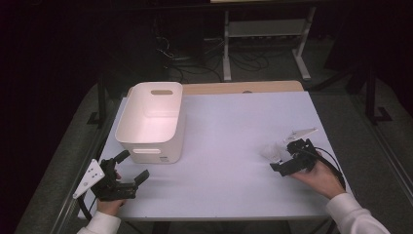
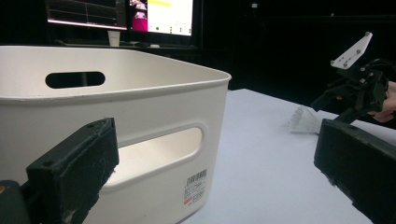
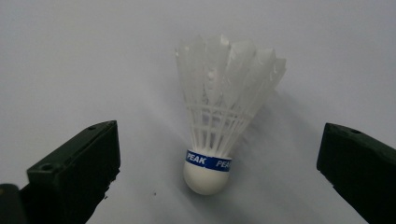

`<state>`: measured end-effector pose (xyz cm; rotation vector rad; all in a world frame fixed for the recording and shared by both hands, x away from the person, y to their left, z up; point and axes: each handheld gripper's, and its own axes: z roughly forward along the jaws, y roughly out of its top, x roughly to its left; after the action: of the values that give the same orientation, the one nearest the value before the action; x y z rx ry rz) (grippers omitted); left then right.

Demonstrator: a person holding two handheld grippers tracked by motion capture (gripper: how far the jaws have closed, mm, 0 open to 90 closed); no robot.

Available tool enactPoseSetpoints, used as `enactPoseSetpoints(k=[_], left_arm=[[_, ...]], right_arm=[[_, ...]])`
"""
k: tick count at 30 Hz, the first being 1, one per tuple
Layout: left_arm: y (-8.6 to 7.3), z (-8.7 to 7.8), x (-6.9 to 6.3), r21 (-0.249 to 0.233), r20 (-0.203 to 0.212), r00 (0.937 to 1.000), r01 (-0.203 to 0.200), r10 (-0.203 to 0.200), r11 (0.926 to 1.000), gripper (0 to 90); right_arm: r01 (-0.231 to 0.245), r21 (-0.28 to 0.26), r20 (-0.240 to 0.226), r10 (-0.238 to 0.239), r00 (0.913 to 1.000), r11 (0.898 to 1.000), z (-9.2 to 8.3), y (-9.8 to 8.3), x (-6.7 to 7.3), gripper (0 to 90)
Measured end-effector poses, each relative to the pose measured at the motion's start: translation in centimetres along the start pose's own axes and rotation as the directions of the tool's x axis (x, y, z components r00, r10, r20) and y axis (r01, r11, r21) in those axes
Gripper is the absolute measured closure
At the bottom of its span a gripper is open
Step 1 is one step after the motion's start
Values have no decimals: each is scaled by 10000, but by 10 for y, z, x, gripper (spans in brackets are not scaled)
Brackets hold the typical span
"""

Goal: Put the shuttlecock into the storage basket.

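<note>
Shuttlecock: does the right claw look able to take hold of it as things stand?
Probably yes. The shuttlecock lies on the table right ahead of the right claw, whose jaws stand wide open to either side of its cork end, apart from it. Nothing lies between them.

The shuttlecock [image 3: 219,126] is made of thin translucent white feathers, a glossy blue band and a smooth matt white cap. The bin [image 1: 152,122] is of smooth, faintly shiny white plastic. The counter [image 1: 234,146] is covered matt and pale. Rough matt black pads [image 3: 77,163] are seen on the right claw [image 3: 219,182].
</note>
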<state>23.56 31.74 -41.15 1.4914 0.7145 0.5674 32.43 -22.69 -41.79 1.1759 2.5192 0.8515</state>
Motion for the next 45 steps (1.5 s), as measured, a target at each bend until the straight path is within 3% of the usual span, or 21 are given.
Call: enactPoseSetpoints(k=[2, 12, 15, 22, 26, 36, 45], left_arm=[[0, 0, 0, -12, -4, 10000, 16, -16, 10000, 0], [0, 0, 0, 18, -25, 10000, -4, 4, 10000, 0], [0, 0, 0, 34, -20, 10000, -26, 26, 10000, 0], [0, 0, 0, 50, -23, 10000, -59, 60, 10000, 0], [0, 0, 1, 39, -17, 10000, -56, 56, 10000, 0], [0, 0, 0, 42, -50, 10000, -11, 11, 10000, 0], [0, 0, 0, 23, -33, 10000, -27, 27, 10000, 0]], right_arm=[[58, 110, -13, -57, 10000, 9999, 1, 0, -2, 44], [-540, 693, -247, 558, 9981, 9961, 1, 1, -6, 232], [-555, 916, -530, 605, 9968, 9943, 4, 1, -7, 326], [-777, 1159, -480, 837, 9953, 9902, 8, 1, -7, 444], [-783, 1263, -321, 829, 9960, 9889, 10, 1, -7, 487], [-565, 1347, -514, 639, 9966, 9893, 10, 0, -4, 628], [-627, 1244, -555, 700, 9960, 9902, 9, 0, -6, 639]])
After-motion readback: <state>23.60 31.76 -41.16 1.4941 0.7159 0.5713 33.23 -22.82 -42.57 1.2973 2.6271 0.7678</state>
